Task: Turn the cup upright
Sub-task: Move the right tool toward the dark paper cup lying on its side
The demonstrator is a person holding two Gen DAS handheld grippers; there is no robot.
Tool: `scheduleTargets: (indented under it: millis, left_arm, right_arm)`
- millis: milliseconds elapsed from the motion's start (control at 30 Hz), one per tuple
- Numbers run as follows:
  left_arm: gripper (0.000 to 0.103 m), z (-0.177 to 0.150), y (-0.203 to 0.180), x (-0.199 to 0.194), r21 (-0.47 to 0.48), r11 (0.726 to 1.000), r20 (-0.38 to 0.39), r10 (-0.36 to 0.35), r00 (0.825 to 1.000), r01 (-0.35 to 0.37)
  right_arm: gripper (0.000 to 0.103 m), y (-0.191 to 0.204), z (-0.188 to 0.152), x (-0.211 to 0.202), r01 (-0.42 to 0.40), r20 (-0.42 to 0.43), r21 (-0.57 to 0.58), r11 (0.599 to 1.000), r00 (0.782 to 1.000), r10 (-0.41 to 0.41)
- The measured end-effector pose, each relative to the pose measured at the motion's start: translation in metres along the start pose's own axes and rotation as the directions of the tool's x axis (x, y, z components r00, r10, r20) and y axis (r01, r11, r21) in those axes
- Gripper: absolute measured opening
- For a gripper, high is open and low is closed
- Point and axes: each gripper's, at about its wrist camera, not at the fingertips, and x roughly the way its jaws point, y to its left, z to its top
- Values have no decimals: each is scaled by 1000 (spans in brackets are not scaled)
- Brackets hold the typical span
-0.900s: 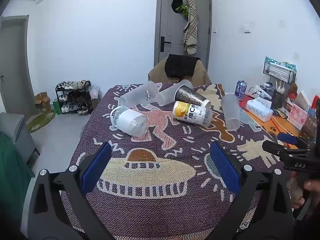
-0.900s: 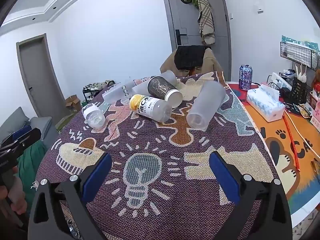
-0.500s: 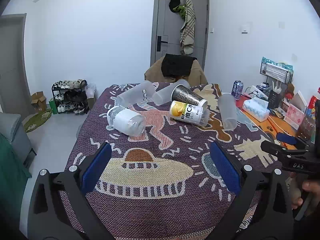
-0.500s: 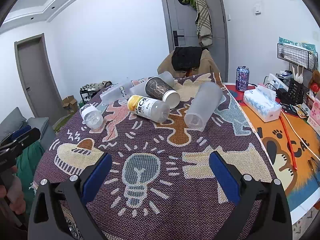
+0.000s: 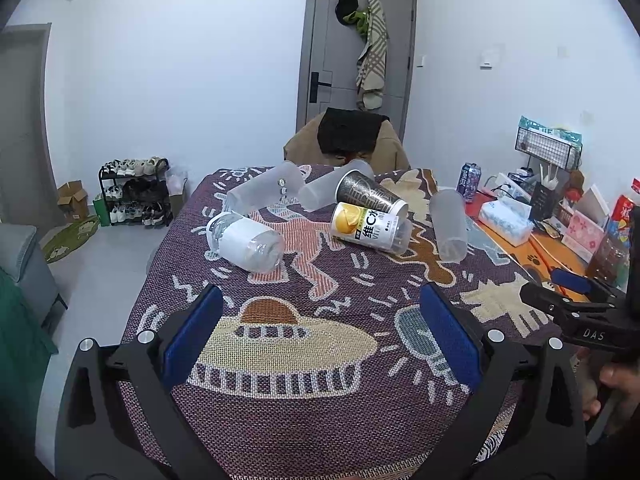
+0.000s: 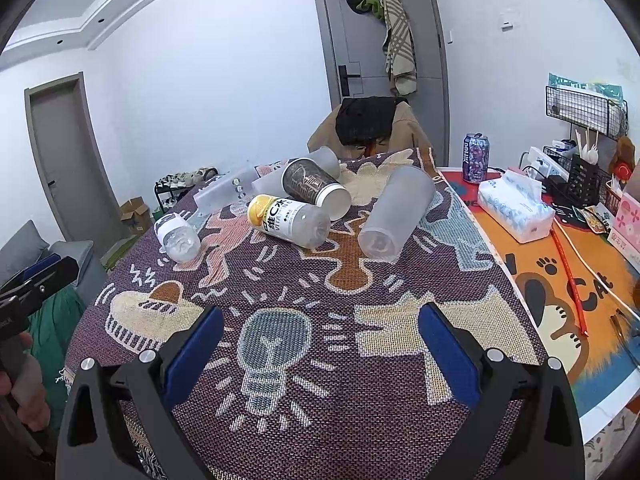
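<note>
From my left tool (image 5: 320, 336), blue pads spread wide over the woven patterned table (image 5: 304, 412), I count six vessels lying on their sides: a clear white-labelled bottle (image 5: 246, 242), two frosted plastic cups (image 5: 266, 192) behind it, a dark printed paper cup (image 5: 370, 196), a yellow-labelled bottle (image 5: 370, 230) and a frosted cup (image 6: 396, 214), possibly lidded. My right tool (image 6: 320, 340) is spread too, holding nothing.
</note>
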Motion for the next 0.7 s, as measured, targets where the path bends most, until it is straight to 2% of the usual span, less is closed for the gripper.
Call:
scheduleTargets:
  millis: [133, 400, 700]
  left_arm:
    - [98, 0, -2, 1, 0, 1000, 1, -4, 1000, 4]
    - [98, 1, -4, 2, 1, 1000, -1, -7, 1000, 7]
    - [98, 8, -2, 10, -35, 999, -5, 3, 1000, -3]
  right_arm:
    - [95, 1, 0, 0, 17, -12, -22, 1000, 1000, -17]
    - [95, -1, 0, 4, -32, -13, 32, 999, 999, 33]
    - [95, -1, 16, 15, -58, -50, 13, 998, 997, 59]
